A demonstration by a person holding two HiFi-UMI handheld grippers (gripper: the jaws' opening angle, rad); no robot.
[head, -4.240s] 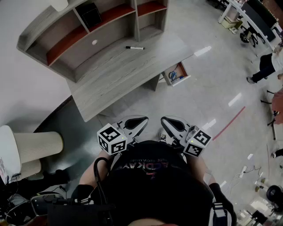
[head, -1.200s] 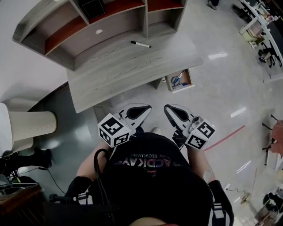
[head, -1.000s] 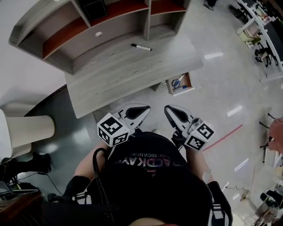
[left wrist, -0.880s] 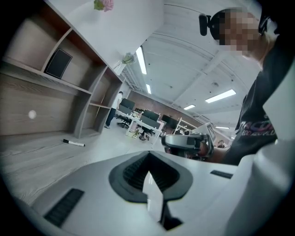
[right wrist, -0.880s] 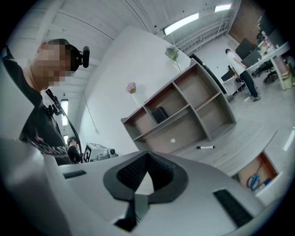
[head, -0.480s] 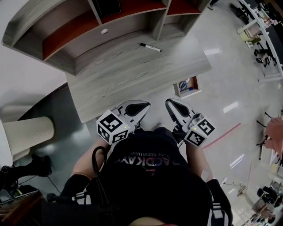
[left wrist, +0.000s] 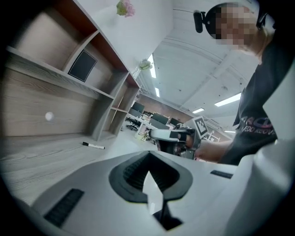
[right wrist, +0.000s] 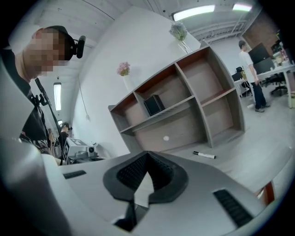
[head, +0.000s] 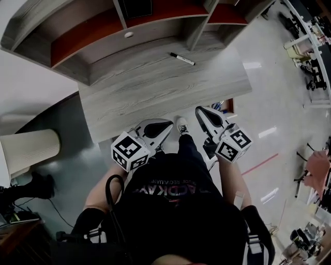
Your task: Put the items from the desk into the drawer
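I have the left tongs (head: 168,123) and right tongs (head: 198,109) both closed on nothing, just off the tabletop's (head: 155,88) near edge. The black marker (head: 182,59) lies well ahead of them, towards the far right corner.

Bright even light from long white ceiling strip lights (right wrist: 193,12), glare streaks on the glossy pale grey floor (head: 274,103), faint shadows, gripper views bulged with black corners, grey moulded left gripper (left wrist: 148,156) soft near the lens
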